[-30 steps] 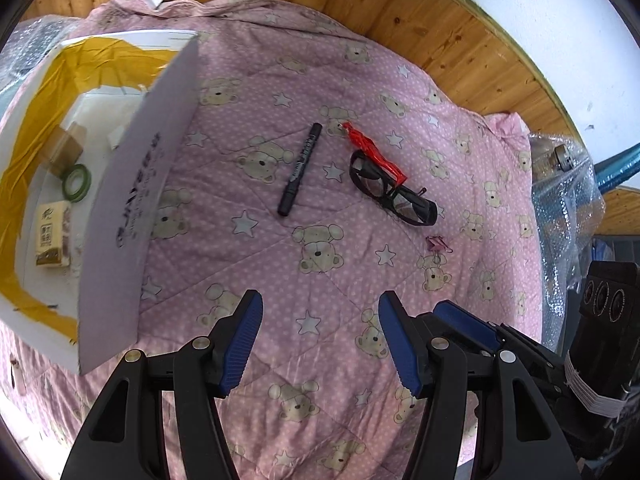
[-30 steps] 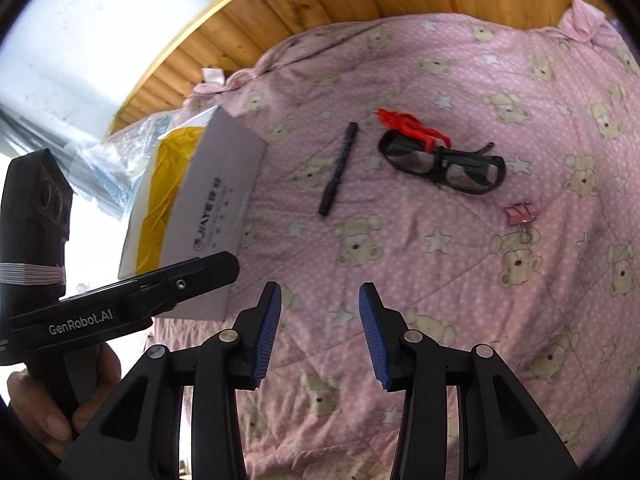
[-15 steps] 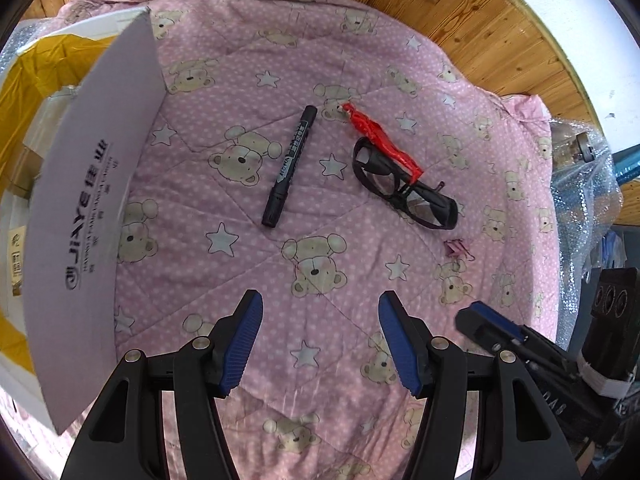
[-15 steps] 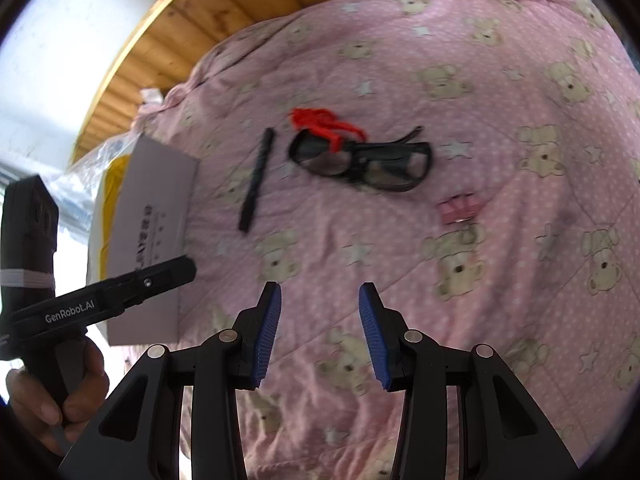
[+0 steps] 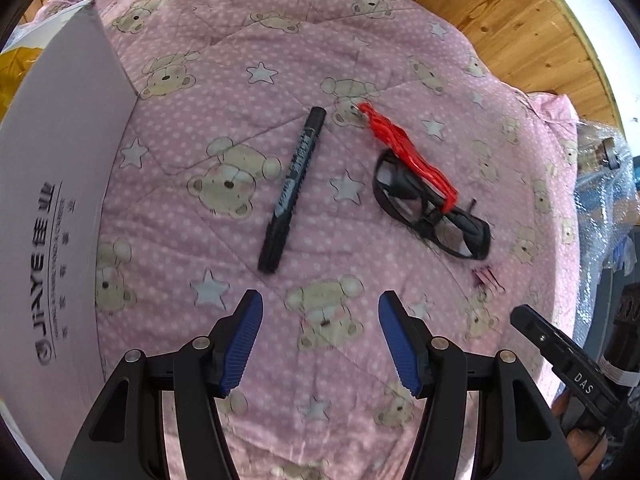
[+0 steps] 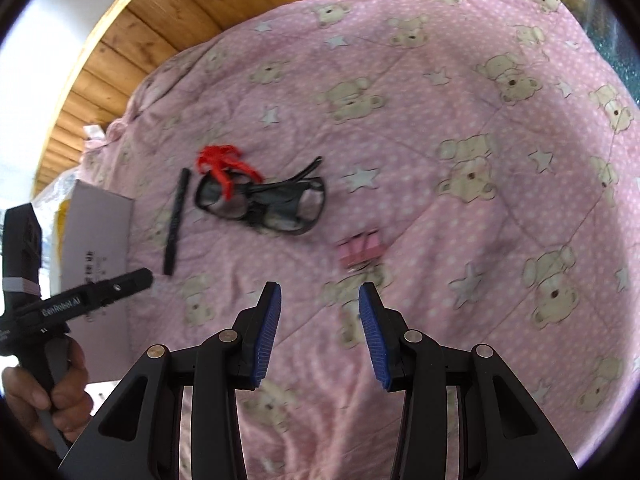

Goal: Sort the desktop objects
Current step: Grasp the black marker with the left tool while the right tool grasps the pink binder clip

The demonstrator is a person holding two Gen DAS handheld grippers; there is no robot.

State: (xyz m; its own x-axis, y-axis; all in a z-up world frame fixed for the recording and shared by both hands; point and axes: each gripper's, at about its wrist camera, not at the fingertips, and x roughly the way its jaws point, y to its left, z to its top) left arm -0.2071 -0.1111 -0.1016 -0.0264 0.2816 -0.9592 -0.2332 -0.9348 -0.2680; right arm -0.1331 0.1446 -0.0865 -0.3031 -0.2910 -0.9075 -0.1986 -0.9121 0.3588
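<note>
Both grippers are hanging open and empty over the pink bear-print quilt (image 5: pixel 320 60): the left gripper (image 5: pixel 320 340) lining up just short of the black marker pen (image 5: pixel 294 190), the right gripper (image 6: pixel 320 336) near the small pink binder clip (image 6: pixel 359 250); I'd straddle each barrel crosswise, avoiding the black-framed glasses (image 6: pixel 262 204) with the red cord (image 5: pixel 404 152) beyond
</note>
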